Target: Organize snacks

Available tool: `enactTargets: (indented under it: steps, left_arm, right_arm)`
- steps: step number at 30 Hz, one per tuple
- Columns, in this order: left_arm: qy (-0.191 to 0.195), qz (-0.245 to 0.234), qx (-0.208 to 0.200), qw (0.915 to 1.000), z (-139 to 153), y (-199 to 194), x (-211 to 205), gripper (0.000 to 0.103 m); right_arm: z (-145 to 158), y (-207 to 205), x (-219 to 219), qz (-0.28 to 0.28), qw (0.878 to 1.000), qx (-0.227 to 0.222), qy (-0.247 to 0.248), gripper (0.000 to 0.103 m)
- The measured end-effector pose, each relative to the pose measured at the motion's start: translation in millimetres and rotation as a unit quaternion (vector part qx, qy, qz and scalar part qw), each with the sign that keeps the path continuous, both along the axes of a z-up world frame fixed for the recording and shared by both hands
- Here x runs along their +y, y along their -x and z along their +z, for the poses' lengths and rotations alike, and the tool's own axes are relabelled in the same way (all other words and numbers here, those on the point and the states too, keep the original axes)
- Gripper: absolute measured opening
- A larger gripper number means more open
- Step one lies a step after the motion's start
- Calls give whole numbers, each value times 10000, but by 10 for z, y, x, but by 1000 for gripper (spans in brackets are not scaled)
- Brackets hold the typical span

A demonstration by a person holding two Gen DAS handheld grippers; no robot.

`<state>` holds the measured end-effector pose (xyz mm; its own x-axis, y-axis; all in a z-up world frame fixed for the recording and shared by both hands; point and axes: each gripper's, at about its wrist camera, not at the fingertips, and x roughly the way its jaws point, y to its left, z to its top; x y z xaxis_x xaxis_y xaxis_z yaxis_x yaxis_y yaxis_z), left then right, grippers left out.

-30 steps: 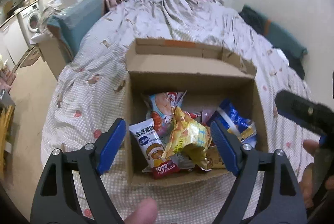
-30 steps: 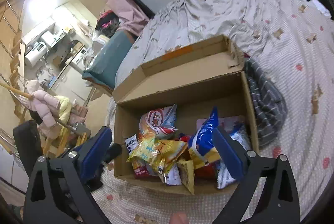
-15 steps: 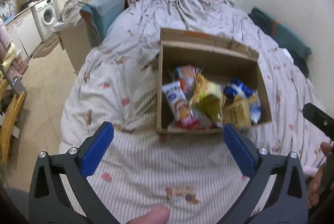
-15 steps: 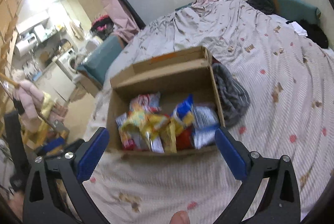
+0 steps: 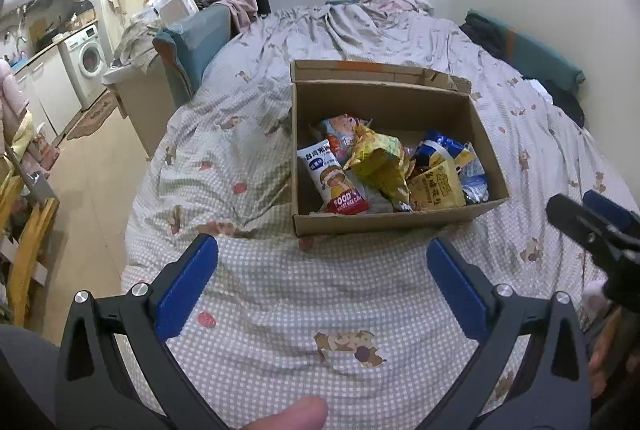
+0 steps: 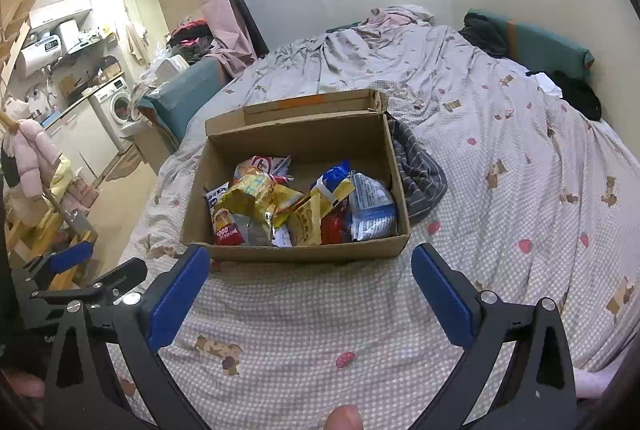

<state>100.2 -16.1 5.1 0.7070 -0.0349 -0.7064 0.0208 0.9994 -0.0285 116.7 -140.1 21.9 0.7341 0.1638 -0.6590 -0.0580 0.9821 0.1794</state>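
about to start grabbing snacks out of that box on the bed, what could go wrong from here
The cardboard box sits on a soft, wrinkled bedspread, so pushing in may tip or slide it. The snack packets lie heaped and overlapping; pulling the yellow bag could drag its neighbours along. Both the left hand-held gripper and right hand-held gripper are open and close together, so they might collide.

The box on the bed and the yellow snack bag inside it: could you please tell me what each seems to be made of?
The box looks like plain matte brown cardboard, with folded flaps and raw edges. The yellow snack bag looks like thin plastic or foil film: it is glossy, sharply crinkled and printed.
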Motion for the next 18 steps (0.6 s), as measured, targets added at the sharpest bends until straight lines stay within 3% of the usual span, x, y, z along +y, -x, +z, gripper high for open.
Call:
enactTargets:
  steps: [10, 18]
  left_arm:
    - [39, 162, 42, 9999, -76, -74, 56, 103]
    - [46, 67, -94, 9999, -13, -45, 11, 103]
  right_arm:
    - [-126, -69, 92, -167, 9990, 67, 400, 103]
    - [-188, -125, 86, -160, 9990, 197, 359, 103]
